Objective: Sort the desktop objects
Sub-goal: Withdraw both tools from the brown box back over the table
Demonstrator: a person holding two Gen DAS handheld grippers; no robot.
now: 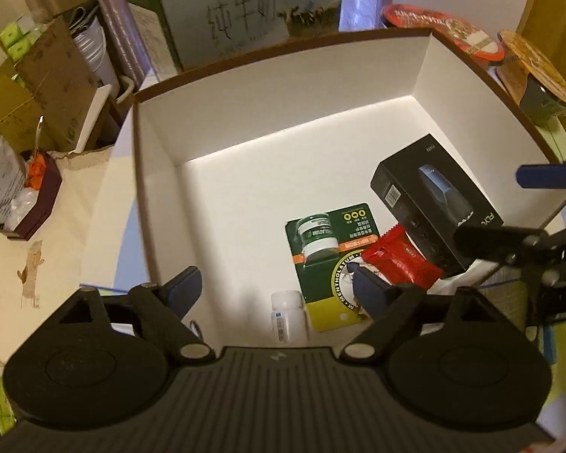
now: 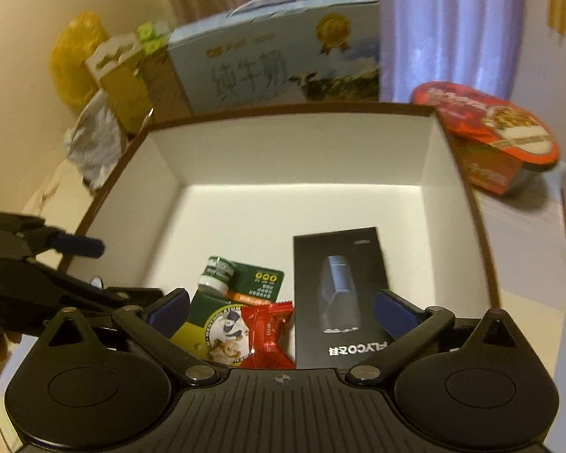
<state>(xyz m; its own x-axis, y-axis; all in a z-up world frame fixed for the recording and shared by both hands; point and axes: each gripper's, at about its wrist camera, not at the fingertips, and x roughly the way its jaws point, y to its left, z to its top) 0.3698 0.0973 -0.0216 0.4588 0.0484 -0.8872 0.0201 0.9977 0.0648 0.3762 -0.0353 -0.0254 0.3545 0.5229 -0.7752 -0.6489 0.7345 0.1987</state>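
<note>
One square cardboard box (image 1: 283, 87), white inside, brown rim. Contents: one matte black carton (image 1: 434, 204); one glossy green blister card (image 1: 332, 264); one crinkled red sweet wrapper (image 1: 400, 260); one small white bottle (image 1: 288, 315), possibly plastic. Left gripper (image 1: 275, 288) and right gripper (image 2: 283, 307): jaws spread, holding nothing.

Matt white cardboard box (image 1: 283, 87), glossy red wrapper (image 2: 268, 330)
</note>
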